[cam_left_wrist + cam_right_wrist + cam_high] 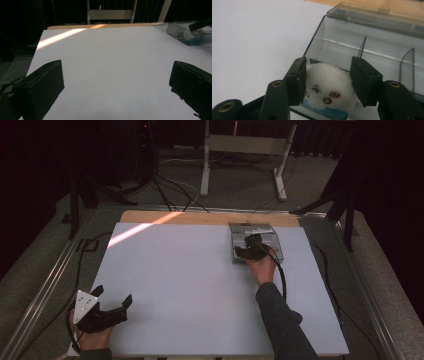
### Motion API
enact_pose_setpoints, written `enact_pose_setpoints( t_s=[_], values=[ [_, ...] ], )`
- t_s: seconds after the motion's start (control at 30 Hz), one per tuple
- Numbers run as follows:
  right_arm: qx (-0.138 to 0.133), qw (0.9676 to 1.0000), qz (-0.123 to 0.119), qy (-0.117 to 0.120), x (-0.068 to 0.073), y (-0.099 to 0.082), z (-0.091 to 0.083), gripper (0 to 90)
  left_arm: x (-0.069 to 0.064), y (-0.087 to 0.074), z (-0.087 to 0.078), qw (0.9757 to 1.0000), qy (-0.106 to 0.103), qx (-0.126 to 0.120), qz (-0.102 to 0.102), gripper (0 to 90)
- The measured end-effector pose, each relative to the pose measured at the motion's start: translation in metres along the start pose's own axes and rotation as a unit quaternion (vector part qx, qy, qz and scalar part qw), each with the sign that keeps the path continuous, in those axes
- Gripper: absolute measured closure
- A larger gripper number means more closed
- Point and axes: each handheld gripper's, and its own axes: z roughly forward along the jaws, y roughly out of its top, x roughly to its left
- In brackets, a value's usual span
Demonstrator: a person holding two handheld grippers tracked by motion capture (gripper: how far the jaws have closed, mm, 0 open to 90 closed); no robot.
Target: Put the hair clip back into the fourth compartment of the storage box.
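Observation:
A white plush toy (327, 86) with a drawn face and a blue base sits in the near-left compartment of a clear grey plastic box (342, 40). My right gripper (328, 67) reaches into the box, and its two black pads press on the toy's sides. In the high view the box (272, 240) stands at the far right of the white board, with the right gripper (248, 251) over its near side. My left gripper (114, 295) rests at the near-left corner, open, with nothing between its jaws (117, 75). From there the box (178, 30) and the toy (193, 35) show far off.
The white board (200, 280) lies on a wooden tabletop (200, 217) whose far edge shows. A streak of orange light (135, 231) crosses the far left corner. Thin dividers (362, 46) split the box. Cables and a metal stand (245, 150) are on the floor beyond.

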Motion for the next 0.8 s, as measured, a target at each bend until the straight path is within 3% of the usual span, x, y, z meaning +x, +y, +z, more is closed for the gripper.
enact_pose_setpoints(
  t_s=[0.17,0.2,0.27,0.53,0.63,0.8],
  values=[
    [-0.002,0.9999,0.01,0.008,-0.003,0.0,-0.005,29.7,0.001,0.0,0.0,1.0,0.001,0.0,-0.001,0.7],
    [-0.002,0.9999,0.01,0.008,-0.003,0.0,-0.005,29.7,0.001,0.0,0.0,1.0,0.001,0.0,-0.001,0.6],
    [-0.018,0.9997,0.013,0.008,-0.006,0.001,-0.015,17.6,0.0,0.0,-0.001,1.0,0.002,-0.001,0.0,0.6],
    [-0.048,0.9981,0.031,0.024,-0.011,-0.002,-0.037,10.3,0.0,0.0,-0.001,1.0,0.003,-0.002,0.0,0.7],
    [-0.054,0.9972,0.039,0.034,-0.014,-0.009,-0.047,5.9,0.0,0.0,-0.001,1.0,0.003,-0.003,0.001,0.6],
    [-0.059,0.9971,0.032,0.035,-0.019,-0.027,-0.065,0.6,-0.001,0.0,-0.001,1.0,0.004,-0.001,0.003,0.6]
  ],
)
